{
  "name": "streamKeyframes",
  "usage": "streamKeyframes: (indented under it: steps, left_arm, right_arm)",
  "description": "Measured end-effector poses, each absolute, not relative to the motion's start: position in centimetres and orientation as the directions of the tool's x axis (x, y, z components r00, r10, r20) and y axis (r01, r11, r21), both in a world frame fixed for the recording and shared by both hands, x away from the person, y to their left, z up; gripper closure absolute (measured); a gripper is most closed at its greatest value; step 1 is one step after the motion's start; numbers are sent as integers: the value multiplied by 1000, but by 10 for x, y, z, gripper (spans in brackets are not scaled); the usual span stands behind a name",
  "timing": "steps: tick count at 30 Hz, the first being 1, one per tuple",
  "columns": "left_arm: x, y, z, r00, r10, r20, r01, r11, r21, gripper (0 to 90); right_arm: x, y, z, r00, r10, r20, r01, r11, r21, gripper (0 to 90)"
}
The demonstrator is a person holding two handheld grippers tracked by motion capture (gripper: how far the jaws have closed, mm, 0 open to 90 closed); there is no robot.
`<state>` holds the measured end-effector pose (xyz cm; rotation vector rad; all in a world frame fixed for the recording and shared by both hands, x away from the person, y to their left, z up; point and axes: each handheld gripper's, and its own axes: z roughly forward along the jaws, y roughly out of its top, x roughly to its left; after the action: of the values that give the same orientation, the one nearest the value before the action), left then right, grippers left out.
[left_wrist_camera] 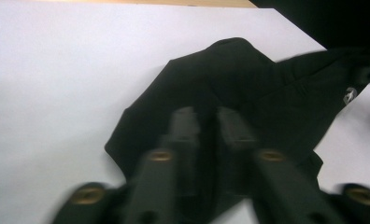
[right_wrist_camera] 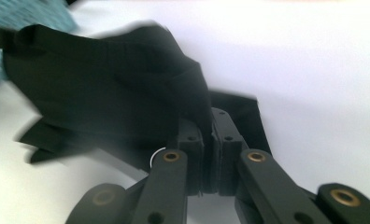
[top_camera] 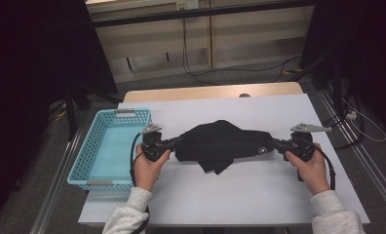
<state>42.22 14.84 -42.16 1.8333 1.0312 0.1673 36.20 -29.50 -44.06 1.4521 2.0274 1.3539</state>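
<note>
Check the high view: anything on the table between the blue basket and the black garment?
Yes: the left gripper and the hand holding it. In the high view they sit between the blue basket and the black garment, jaws at the garment's left end.

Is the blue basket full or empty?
Empty. In the high view the blue basket shows its bare floor, and the black cloth lies beside it on the table.

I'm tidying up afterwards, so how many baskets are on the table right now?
1. The light blue basket sits at the table's left edge, beside the left gripper and left of the black garment. Nothing else of that kind is in sight.
</note>
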Motion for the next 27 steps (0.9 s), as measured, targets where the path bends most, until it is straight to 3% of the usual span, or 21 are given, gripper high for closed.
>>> streamKeyframes:
  steps: [4, 7, 10, 13, 18, 22, 24, 25, 27]
  left_arm:
    - [422, 149, -424, 648, 706, -287, 545, -166, 822, 431]
    - [421, 146, -428, 658, 705, -264, 540, -198, 818, 379]
    - [420, 142, -434, 666, 694, -273, 556, -218, 802, 396]
    - [418, 136, -438, 682, 684, -259, 555, -254, 792, 450]
    - [418, 132, -438, 696, 670, -256, 566, -293, 771, 844]
    - [416, 138, -427, 679, 691, -248, 551, -256, 794, 875]
    - [416, 143, -421, 671, 696, -256, 551, -237, 800, 875]
    - [416, 146, -420, 659, 705, -261, 552, -218, 805, 875]
    - [417, 149, -419, 649, 716, -258, 553, -210, 806, 875]
  right_arm:
    - [366, -297, -450, -379, 882, 280, 629, 24, 777, 844]
    - [366, -297, -451, -373, 885, 279, 633, 23, 774, 825]
    - [367, -297, -452, -367, 888, 278, 639, 24, 769, 822]
    - [367, -297, -451, -370, 888, 274, 634, 26, 773, 824]
    - [367, -297, -453, -387, 882, 268, 631, 42, 774, 780]
    - [366, -297, -453, -415, 877, 241, 599, 64, 798, 566]
    - [365, -296, -452, -434, 871, 229, 589, 82, 804, 535]
    - [363, -294, -451, -459, 867, 195, 574, 122, 810, 460]
    - [364, -291, -453, -466, 865, 186, 579, 139, 804, 437]
